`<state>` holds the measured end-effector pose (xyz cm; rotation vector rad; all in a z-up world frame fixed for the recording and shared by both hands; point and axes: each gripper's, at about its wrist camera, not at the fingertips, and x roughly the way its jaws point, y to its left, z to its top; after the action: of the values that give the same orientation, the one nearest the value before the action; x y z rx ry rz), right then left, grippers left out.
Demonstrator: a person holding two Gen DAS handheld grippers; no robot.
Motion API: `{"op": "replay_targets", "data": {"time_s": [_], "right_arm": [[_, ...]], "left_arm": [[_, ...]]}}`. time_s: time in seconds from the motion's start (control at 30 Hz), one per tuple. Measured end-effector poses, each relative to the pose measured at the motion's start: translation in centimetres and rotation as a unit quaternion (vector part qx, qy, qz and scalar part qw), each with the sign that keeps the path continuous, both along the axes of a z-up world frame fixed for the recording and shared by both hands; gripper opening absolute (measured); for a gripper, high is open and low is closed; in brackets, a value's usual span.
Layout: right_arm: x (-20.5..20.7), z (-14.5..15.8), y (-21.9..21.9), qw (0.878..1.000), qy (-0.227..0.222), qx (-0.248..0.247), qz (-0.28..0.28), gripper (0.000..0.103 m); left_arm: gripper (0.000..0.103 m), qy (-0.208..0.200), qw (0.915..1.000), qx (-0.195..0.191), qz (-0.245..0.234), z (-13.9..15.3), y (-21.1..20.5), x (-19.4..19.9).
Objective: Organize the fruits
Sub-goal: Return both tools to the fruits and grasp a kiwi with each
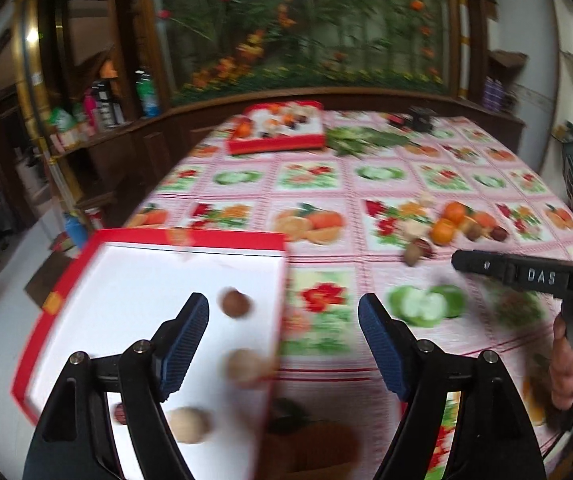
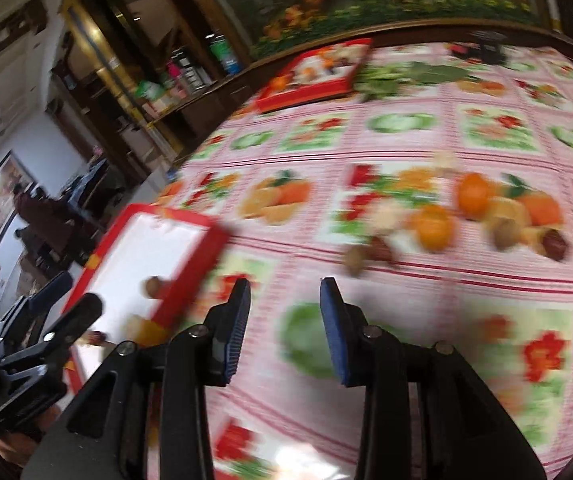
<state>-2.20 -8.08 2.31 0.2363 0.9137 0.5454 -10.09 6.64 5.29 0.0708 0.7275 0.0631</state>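
A red-rimmed white tray (image 1: 86, 264) sits at the table's near left corner and holds a few round brown fruits (image 1: 235, 303). My left gripper (image 1: 284, 312) is open and empty, its left finger above the tray. A pile of oranges (image 1: 444, 232) and brown fruits lies on the tablecloth at right; it also shows in the right wrist view (image 2: 474, 196). My right gripper (image 2: 285, 300) is open and empty above the cloth, short of the pile, with the tray (image 2: 190, 268) to its left. The frames are blurred.
A second red tray (image 1: 274, 145) with assorted fruit stands at the far side, with green leaves (image 1: 362, 140) beside it. The flowered tablecloth (image 1: 318, 176) covers the table. Wooden shelves with bottles (image 1: 102, 108) stand to the left. A hand holds the right gripper's handle (image 1: 566, 368).
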Motion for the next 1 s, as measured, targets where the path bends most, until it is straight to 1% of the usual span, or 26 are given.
{"op": "replay_targets", "data": {"time_s": [0.07, 0.17, 0.27, 0.4, 0.53, 0.73, 0.77, 0.87, 0.97, 1.0], "right_arm": [[0.3, -0.4, -2.7, 1.000, 0.008, -0.007, -0.018, 0.038], [0.7, -0.7, -5.5, 0.999, 0.013, -0.021, -0.037, 0.038], [1.2, -0.8, -7.2, 0.998, 0.016, -0.029, -0.046, 0.038], [2.7, -1.3, -7.6, 0.998, 0.023, -0.032, -0.053, 0.038], [4.3, -1.5, -7.1, 0.996, 0.023, -0.051, -0.065, 0.038], [6.4, -2.1, -7.7, 0.993, 0.029, -0.063, -0.091, 0.038], [6.6, -2.2, -7.7, 0.994, 0.033, -0.061, -0.090, 0.038], [6.9, -2.3, -7.7, 0.994, 0.028, -0.061, -0.085, 0.038], [6.9, -2.3, -7.3, 0.994, 0.020, -0.071, -0.079, 0.037], [6.9, -2.3, -7.2, 0.994, 0.016, -0.075, -0.079, 0.035]], "left_arm": [[0.077, 0.013, 0.9997, 0.002, -0.018, -0.5, -1.5, 0.9], [0.077, 0.025, 0.9989, 0.010, -0.037, -1.2, -3.3, 2.4], [0.077, 0.046, 0.9975, 0.004, -0.053, -1.8, -4.4, 4.1], [0.077, 0.070, 0.9953, -0.008, -0.067, -2.5, -4.9, 5.6], [0.077, 0.080, 0.9941, -0.006, -0.074, -3.0, -5.3, 6.4], [0.077, 0.097, 0.9914, -0.009, -0.088, -3.7, -6.5, 8.0], [0.077, 0.100, 0.9910, -0.010, -0.089, -3.8, -6.6, 8.4], [0.077, 0.111, 0.9896, -0.014, -0.090, -4.3, -6.9, 9.3], [0.077, 0.113, 0.9893, -0.015, -0.091, -4.6, -7.2, 10.2], [0.076, 0.115, 0.9893, -0.016, -0.089, -4.8, -7.3, 10.5]]}}
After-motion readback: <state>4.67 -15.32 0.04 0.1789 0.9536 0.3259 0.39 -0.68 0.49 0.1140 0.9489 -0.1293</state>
